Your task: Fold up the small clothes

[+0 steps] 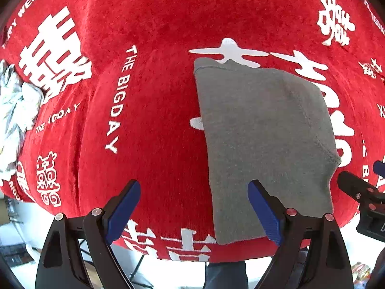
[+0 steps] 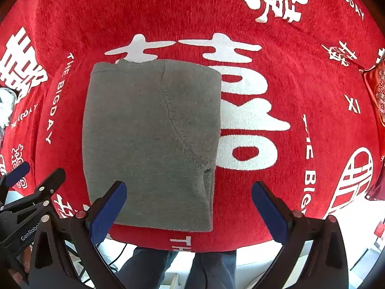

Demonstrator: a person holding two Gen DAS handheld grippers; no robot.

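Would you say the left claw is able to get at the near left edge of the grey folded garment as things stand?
Probably yes: the left claw is open, hovering just above the grey folded garment, with only bare red cloth beside that edge. The right claw is open and off to the side.

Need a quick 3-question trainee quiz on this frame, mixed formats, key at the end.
1. True or false: the left gripper is clamped on the grey garment.
2. The grey garment lies on: A) bare wood B) red cloth with white lettering C) a tray.
3. Fill in: both the left gripper and the right gripper have their jaws ____.

Key: 1 false, it is open and holds nothing. 2 B. 3 open.
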